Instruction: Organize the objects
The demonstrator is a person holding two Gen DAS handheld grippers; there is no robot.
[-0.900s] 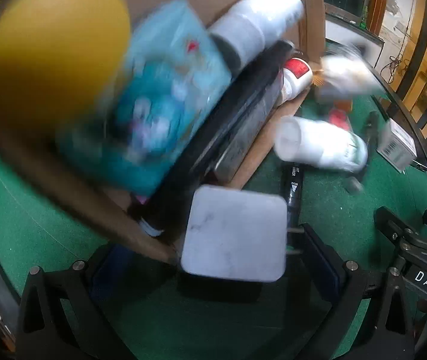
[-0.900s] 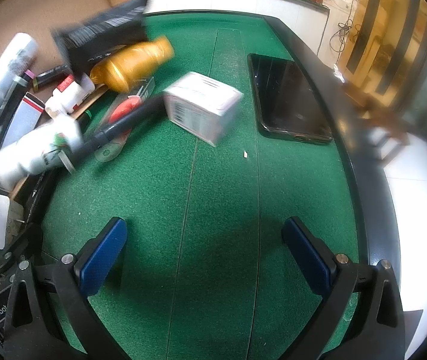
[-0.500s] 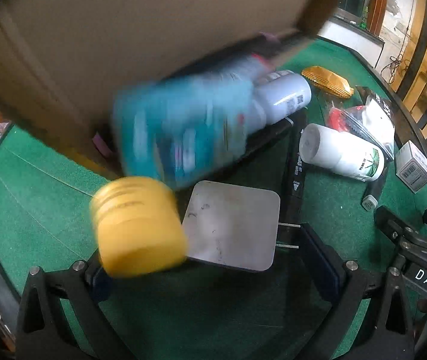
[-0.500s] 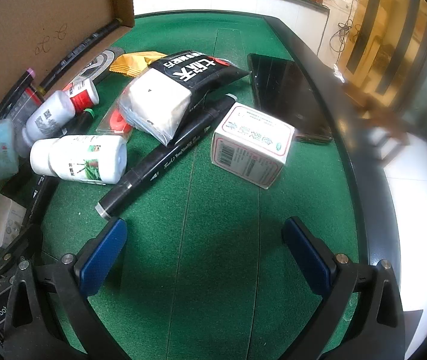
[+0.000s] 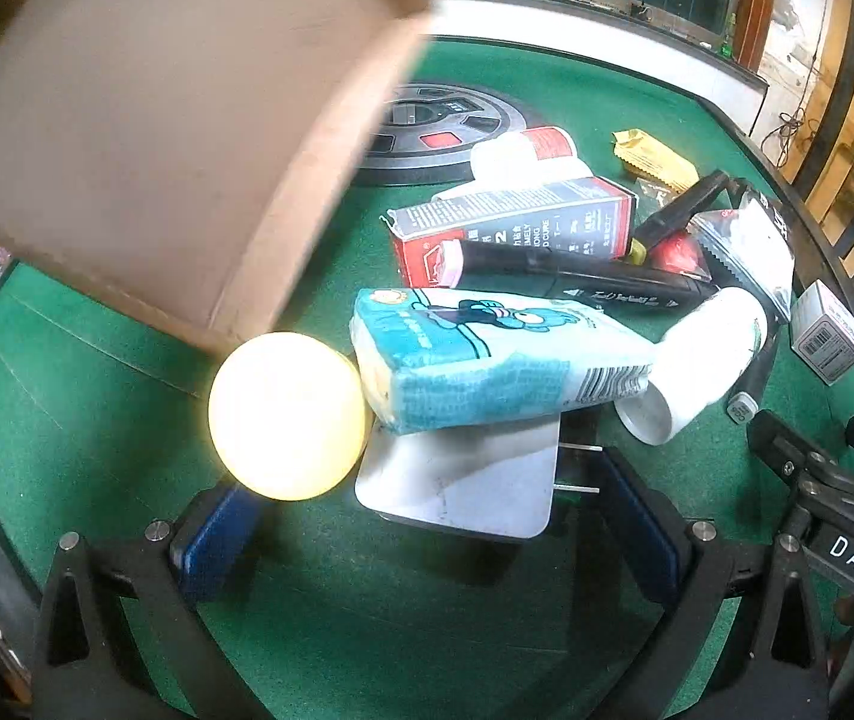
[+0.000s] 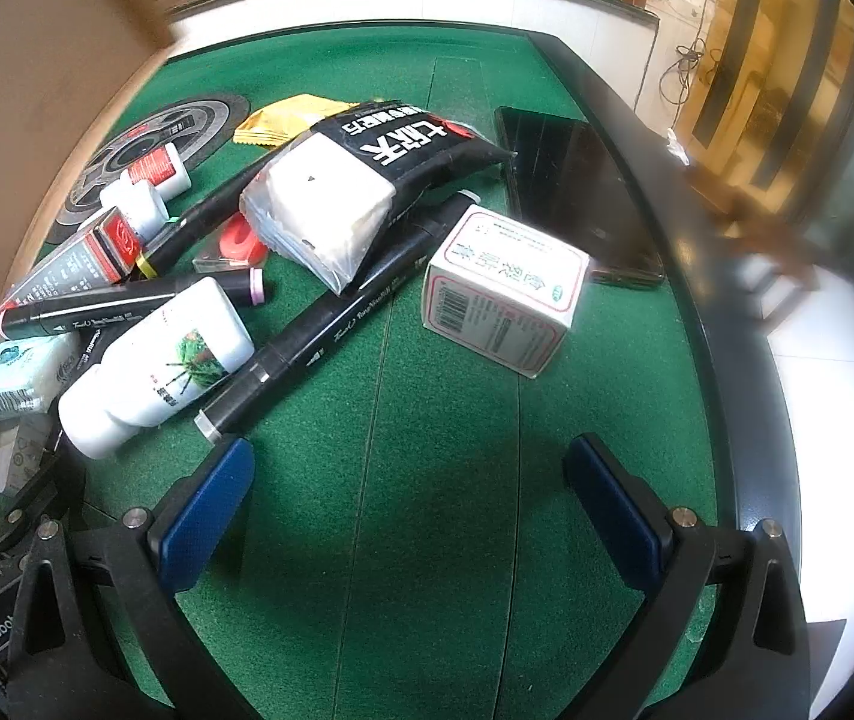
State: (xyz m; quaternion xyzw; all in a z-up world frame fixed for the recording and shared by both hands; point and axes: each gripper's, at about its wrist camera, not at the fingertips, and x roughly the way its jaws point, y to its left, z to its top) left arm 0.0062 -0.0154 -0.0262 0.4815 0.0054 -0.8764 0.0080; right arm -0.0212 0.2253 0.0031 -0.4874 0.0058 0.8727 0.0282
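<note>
In the left wrist view a blurred cardboard box (image 5: 175,120) fills the upper left of the frame, off the green felt table (image 5: 67,396). Below its corner sits a yellow round object (image 5: 288,414), touching the end of a blue tissue pack (image 5: 487,360) that lies across a white square charger (image 5: 463,480). Right of centre a red and grey carton (image 5: 523,228) lies under a black marker (image 5: 577,276), and a white bottle (image 5: 697,372) lies on its side at the right. The left gripper (image 5: 427,540) has its blue pads spread wide, with the charger just ahead between them and nothing clamped.

In the right wrist view the same pile sits in the left half: the white bottle (image 6: 157,366), a long black marker (image 6: 331,324), then a black and white snack bag (image 6: 367,180) at centre. A white medicine box (image 6: 505,294) stands alone right of centre, with a dark phone (image 6: 577,192) behind it. The right gripper (image 6: 409,516) is spread wide over bare felt, holding nothing.
</note>
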